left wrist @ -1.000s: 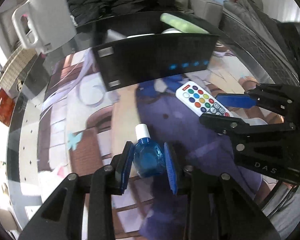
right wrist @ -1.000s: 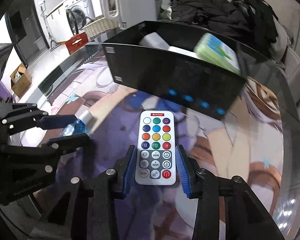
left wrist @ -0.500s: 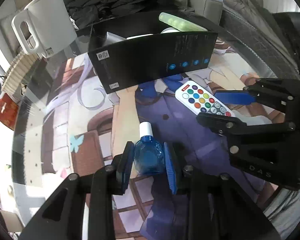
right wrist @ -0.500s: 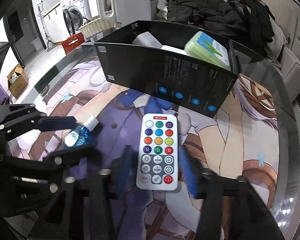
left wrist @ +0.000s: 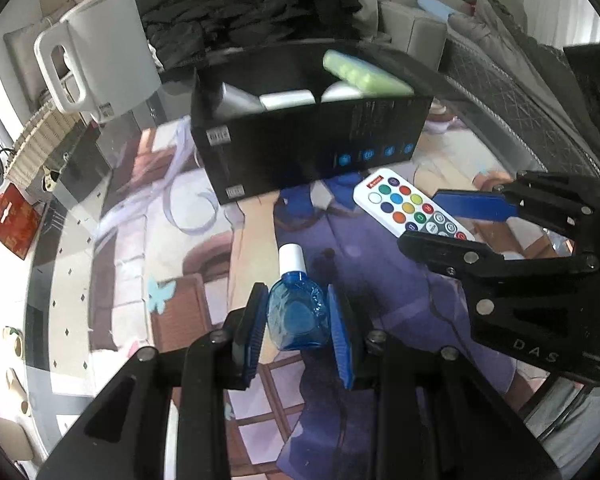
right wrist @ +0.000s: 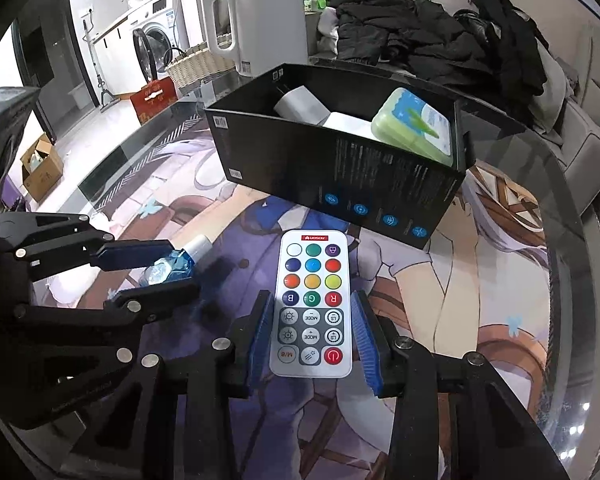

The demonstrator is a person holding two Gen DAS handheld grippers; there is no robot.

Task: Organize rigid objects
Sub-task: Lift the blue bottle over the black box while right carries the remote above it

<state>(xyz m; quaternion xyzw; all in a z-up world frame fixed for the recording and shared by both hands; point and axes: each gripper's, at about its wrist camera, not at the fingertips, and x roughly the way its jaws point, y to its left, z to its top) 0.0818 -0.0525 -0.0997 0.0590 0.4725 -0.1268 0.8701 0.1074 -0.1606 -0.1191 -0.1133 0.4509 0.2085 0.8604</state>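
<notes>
Biggest of all, a round glass table with a cartoon picture mat spread over it. Behind the table, a heap of black clothes on a sofa. Next to the clothes, at the far edge of the table, a tall white kettle, and just beside that a woven basket. On the mat, in front of the kettle, a long black box with no lid. Inside the box, a green pack leaning at the right end and some white things to its left. Nearer than the box, two black grippers with blue pads, side by side and near each other, both pointing down toward the mat. In the right gripper, a white remote with lots of colored buttons, squeezed from both long sides, pads nearly closed and tight on its lower half, its top end pointing at the box and close to the front wall. In the left gripper, a small blue bottle with a white cap, pinched at its fat part, pads almost together, cap end poking out toward the box. Hard to tell whether remote and bottle touch the mat or hang just above it.
</notes>
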